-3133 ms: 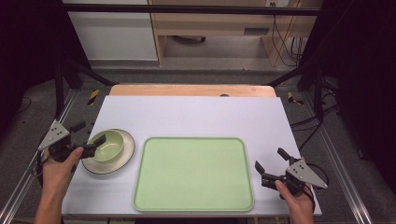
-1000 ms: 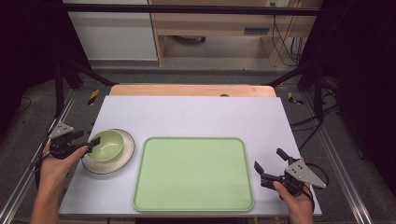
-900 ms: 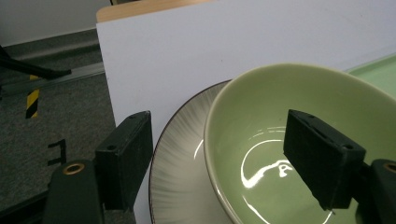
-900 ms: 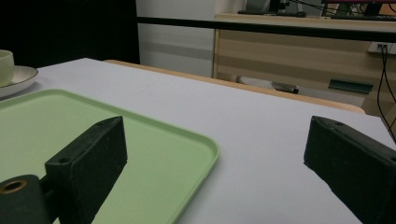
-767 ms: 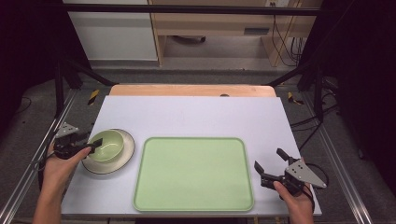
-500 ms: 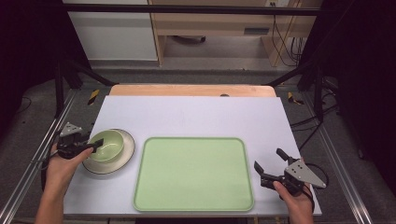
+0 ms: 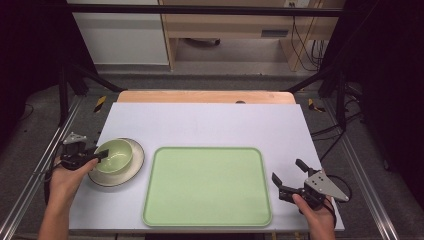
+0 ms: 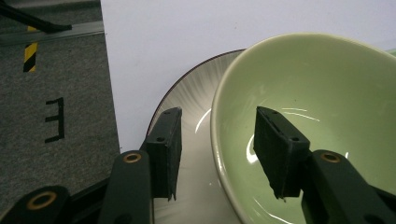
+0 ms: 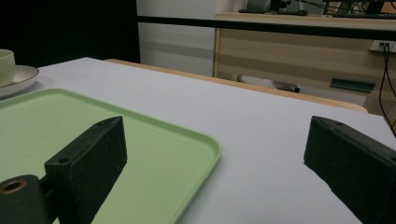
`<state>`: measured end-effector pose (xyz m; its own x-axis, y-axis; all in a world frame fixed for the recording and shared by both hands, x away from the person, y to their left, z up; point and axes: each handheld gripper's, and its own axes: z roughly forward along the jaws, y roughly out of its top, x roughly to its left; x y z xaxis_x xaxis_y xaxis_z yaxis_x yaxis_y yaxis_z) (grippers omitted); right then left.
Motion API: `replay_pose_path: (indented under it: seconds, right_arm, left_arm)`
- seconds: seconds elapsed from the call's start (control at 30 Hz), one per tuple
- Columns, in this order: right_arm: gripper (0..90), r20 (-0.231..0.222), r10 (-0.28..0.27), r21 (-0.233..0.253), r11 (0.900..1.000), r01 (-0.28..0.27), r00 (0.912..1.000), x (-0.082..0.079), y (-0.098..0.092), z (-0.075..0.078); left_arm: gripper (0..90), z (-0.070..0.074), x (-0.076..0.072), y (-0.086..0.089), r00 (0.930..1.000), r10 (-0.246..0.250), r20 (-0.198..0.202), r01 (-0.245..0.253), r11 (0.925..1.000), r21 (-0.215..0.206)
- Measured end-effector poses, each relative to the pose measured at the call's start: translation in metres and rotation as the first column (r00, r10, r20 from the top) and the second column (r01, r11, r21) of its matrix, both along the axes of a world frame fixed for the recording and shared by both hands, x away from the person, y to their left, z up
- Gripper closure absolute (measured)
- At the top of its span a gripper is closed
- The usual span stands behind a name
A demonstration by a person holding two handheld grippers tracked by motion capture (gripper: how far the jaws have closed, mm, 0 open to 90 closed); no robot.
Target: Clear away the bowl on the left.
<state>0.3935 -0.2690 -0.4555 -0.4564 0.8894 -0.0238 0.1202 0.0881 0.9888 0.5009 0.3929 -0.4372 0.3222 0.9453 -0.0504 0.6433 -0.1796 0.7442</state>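
Straddling bowl (image 8: 308, 121) rim, left gripper (image 8: 217, 151) jaws apart

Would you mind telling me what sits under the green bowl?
The green bowl sits on a pale, dark-rimmed plate resting on the white table. The plate's centre is covered by the bowl.

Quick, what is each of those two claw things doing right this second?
Left gripper: open, its jaws astride the green bowl's rim, not clamped.
Right gripper: open wide, holding nothing, beside the green tray.
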Motion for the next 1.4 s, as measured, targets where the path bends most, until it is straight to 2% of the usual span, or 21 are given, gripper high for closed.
replay_pose_path:
  seconds: [0.57,0.9,1.4]
  right_arm:
    - [5.9,0.004,0.008,0.003,1.000,-0.008,1.0000,-0.0003,-0.0015,0.0004]
    - [5.8,-0.005,0.018,-0.001,1.000,-0.018,0.9998,-0.0004,0.0005,0.0000]
    - [5.7,-0.006,0.021,-0.002,1.000,-0.021,0.9998,0.0002,0.0007,-0.0005]
  left_arm:
    - [63.4,-0.0019,0.0005,-0.0028,0.9991,0.013,-0.040,-0.012,0.9997,0.023]
    - [72.6,-0.0030,-0.0002,0.0002,0.9983,0.024,-0.053,-0.024,0.9997,0.009]
    - [77.1,-0.0047,0.0002,0.0001,0.9980,0.014,-0.062,-0.014,0.9999,-0.007]
